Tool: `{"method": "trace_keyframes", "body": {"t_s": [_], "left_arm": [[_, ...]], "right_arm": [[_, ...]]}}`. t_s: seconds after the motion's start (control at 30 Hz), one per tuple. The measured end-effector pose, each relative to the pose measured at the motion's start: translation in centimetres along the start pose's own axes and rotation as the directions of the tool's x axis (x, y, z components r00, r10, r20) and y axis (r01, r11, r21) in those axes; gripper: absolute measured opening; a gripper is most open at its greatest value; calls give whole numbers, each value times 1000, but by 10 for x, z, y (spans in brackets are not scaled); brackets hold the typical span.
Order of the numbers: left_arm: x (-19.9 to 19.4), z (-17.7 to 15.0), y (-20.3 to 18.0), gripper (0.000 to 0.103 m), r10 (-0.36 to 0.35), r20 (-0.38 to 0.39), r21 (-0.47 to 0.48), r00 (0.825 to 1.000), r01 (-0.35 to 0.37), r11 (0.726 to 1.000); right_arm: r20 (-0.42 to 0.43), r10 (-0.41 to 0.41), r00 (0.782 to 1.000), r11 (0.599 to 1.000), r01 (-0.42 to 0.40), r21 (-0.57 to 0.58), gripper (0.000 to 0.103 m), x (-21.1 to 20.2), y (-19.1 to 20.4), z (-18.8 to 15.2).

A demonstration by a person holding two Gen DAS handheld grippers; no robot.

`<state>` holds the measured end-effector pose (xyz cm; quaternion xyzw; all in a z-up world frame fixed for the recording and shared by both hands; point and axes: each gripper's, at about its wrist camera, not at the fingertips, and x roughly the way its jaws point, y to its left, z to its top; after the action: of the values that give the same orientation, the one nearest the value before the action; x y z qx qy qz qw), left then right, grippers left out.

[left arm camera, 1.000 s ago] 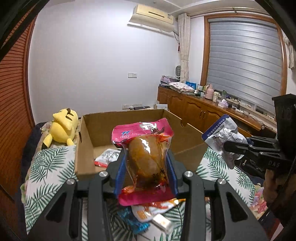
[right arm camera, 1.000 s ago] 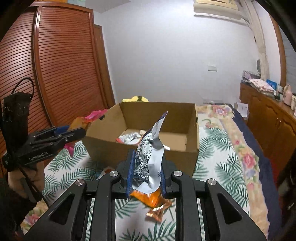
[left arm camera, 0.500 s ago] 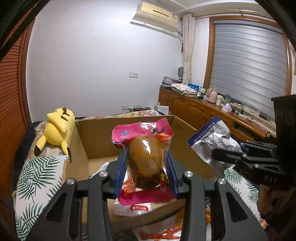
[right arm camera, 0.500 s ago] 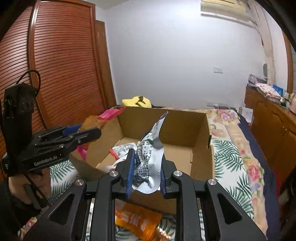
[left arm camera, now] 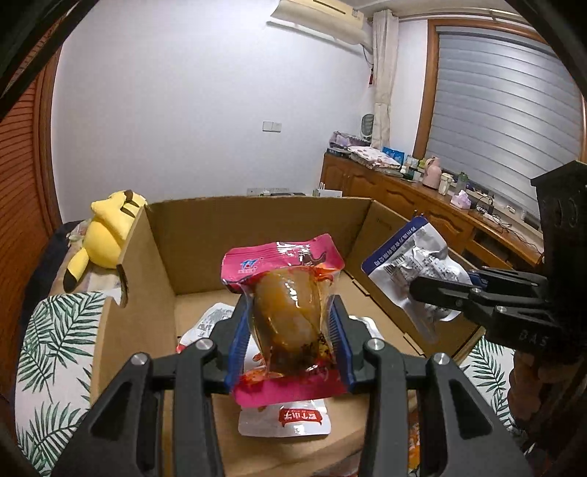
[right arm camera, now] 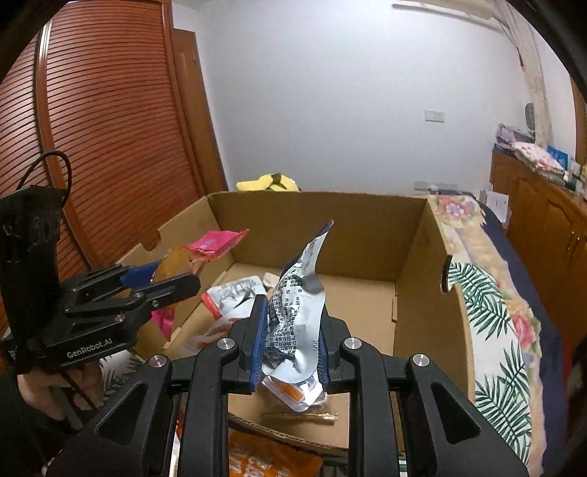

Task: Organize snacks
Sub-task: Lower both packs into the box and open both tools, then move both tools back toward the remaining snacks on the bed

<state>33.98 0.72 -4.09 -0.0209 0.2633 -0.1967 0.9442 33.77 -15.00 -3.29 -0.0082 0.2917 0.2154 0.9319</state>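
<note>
- A yellow plush toy [left arm camera: 106, 235] lies on the bed beside the box.
- A leaf-print bedspread [right arm camera: 491, 323] covers the bed.
- A wooden cabinet [left arm camera: 400, 198] lines the wall below a grey window blind [left arm camera: 502, 110].
- An air conditioner [left arm camera: 319, 14] hangs high on the wall.
- A slatted wooden wardrobe [right arm camera: 106, 128] stands on the other side.

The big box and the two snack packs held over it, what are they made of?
Box: plain brown corrugated cardboard, matte, creased flaps. Pink pack: glossy clear plastic film, seemingly vacuum-sealed, its brown contents showing through. Silver pack: crinkled, shiny foil-like film, probably metallised plastic.
</note>
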Motion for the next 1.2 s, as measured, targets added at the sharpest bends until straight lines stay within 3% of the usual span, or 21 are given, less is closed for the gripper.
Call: {"method": "trace_keyframes", "body": {"t_s": [0.1,0.2,0.27,0.47,0.87,1.2], "left_arm": [[2,0,-4,41,9,1,13,1000,-9,1000],[3,0,-6,51,7,-3,12,1000,-7,1000],[0,0,-6,61,3,9,13,1000,-3,1000],[-8,-1,-9,74,22,19,26,1000,-22,999],[-60,-18,-22,82,66,60,62,996,-70,996],[-107,-46,-21,85,90,90,33,992,-93,995]], "right_arm": [[-4,0,1000,1000,0,11,22,3,-2,2],[-2,-2,1000,1000,2,15,32,3,-4,2],[-1,-3,1000,1000,3,16,33,3,-5,1],[17,-10,1000,1000,10,16,34,-11,-2,-3],[51,-22,998,999,20,49,51,-78,0,-39],[11,-54,998,996,53,78,52,-95,-4,-77]]}}
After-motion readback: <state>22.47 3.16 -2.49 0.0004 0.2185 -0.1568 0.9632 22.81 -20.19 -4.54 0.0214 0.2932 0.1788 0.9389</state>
